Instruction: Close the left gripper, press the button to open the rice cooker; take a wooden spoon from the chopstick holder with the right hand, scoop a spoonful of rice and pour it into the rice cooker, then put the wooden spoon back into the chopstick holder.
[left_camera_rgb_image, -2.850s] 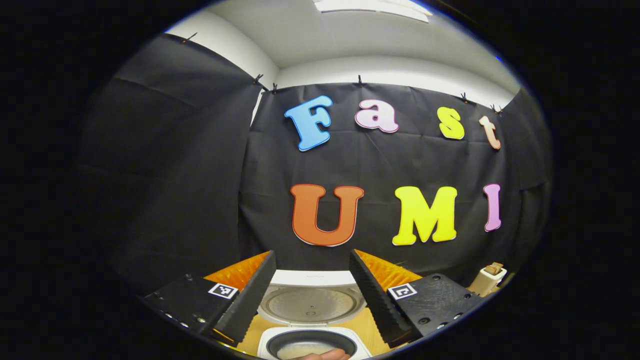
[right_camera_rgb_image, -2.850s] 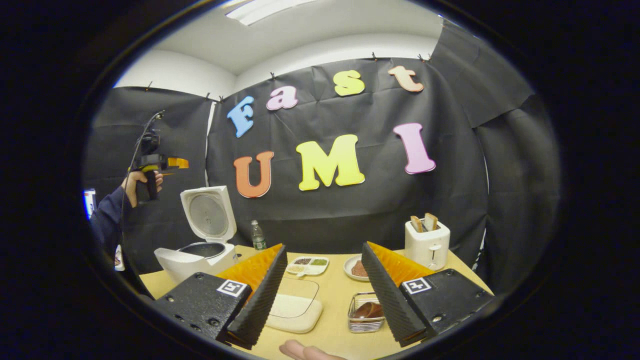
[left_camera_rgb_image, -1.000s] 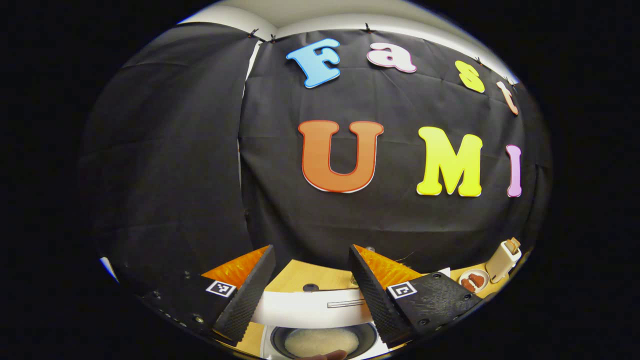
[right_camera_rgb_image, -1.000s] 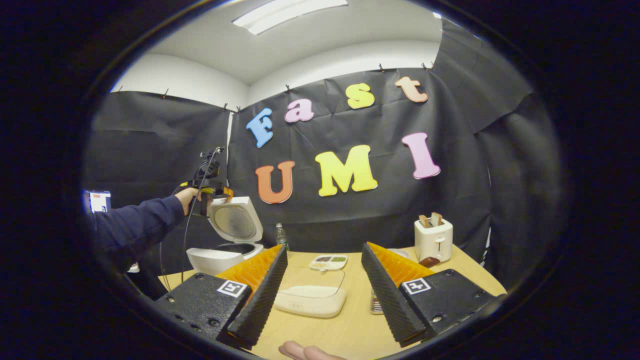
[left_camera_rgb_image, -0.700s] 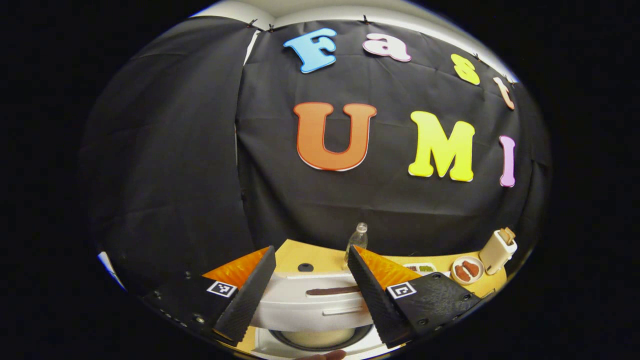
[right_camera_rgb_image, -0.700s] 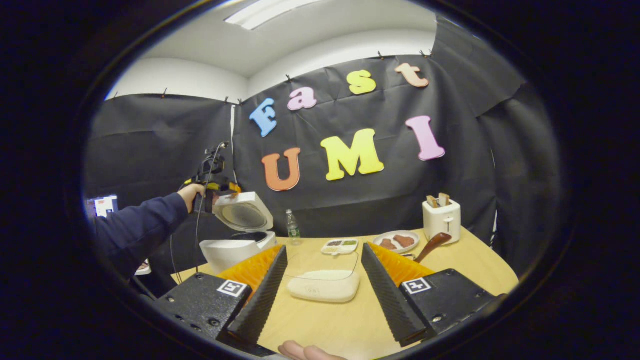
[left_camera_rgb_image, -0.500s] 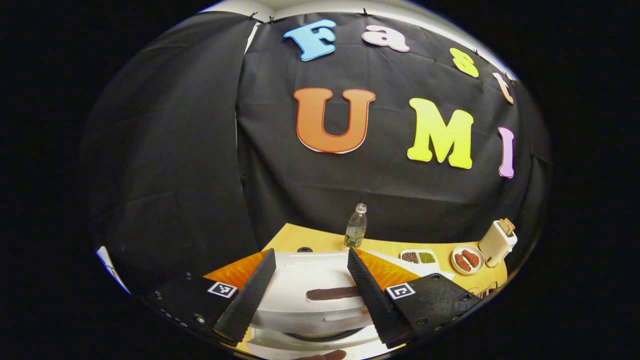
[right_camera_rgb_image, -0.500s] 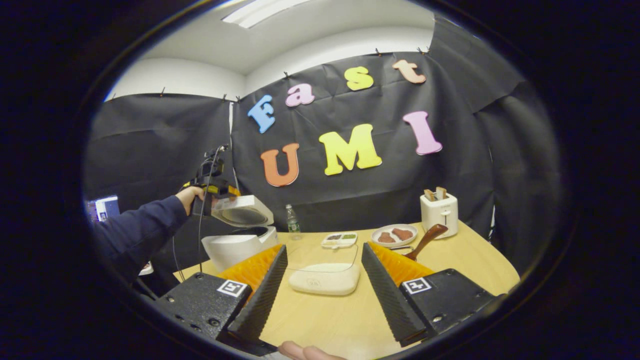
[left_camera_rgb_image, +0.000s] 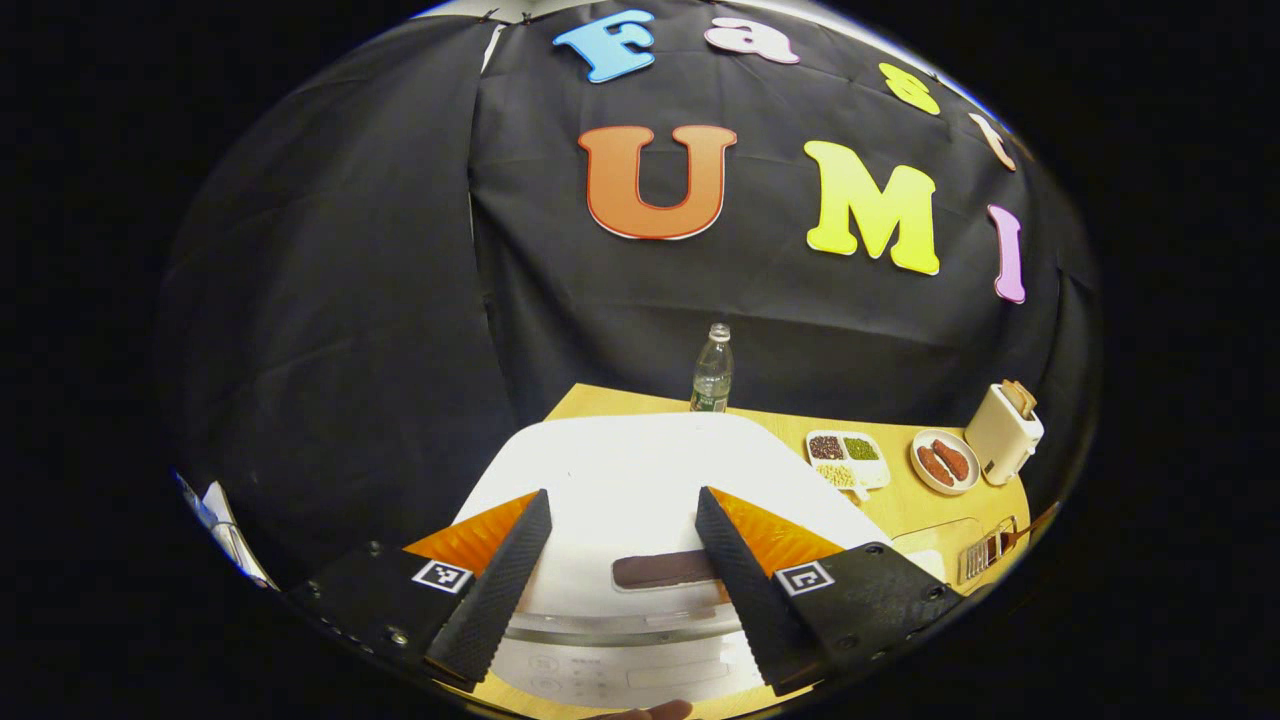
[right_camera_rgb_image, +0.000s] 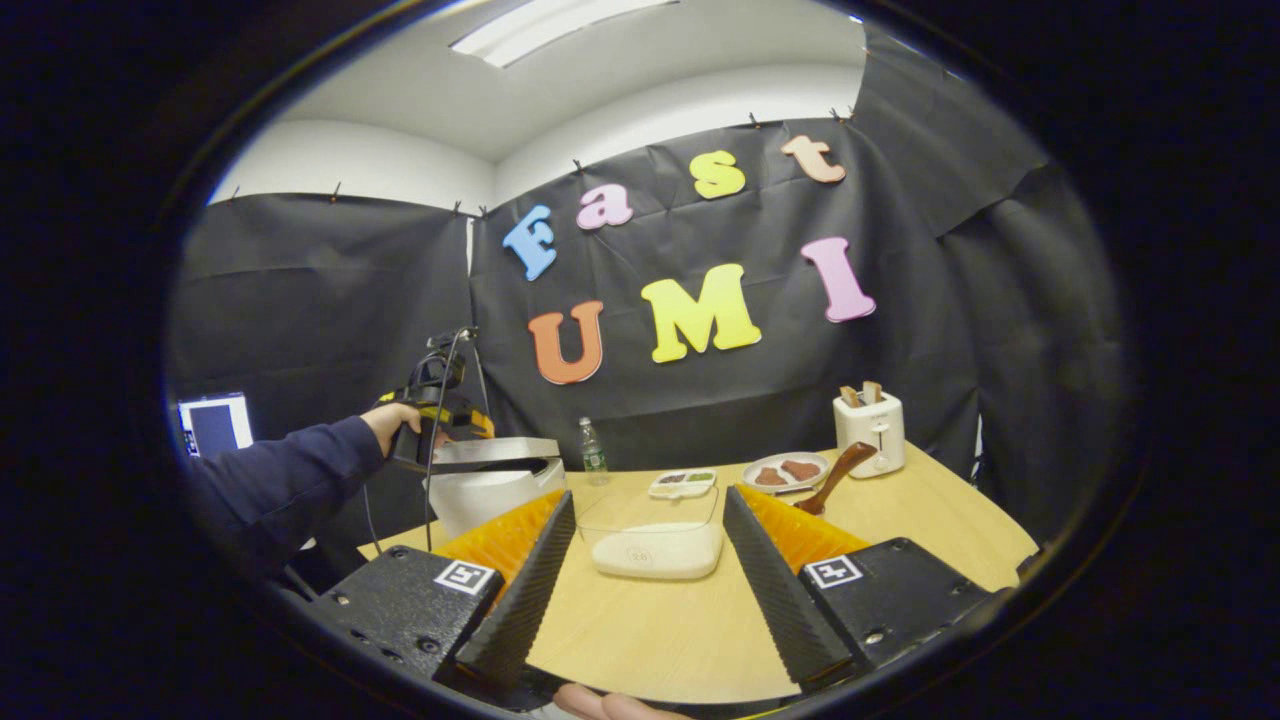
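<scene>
In the left gripper view my left gripper (left_camera_rgb_image: 612, 575) is spread wide and grasps nothing, hovering over the white lid of the rice cooker (left_camera_rgb_image: 640, 480) at 6 o'clock; if I press off-centre, the lid may not latch. In the right gripper view my right gripper (right_camera_rgb_image: 640, 575) is also released and empty at 6 o'clock, the wooden spoon (right_camera_rgb_image: 832, 476) leans at 3 o'clock, and a careless sweep could knock the rice container (right_camera_rgb_image: 655, 540).

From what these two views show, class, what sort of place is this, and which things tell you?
Probably a mock kitchen set up in a recording booth: a wooden table carries a rice cooker, a toaster and a plate of food, with black cloth for walls.
</scene>
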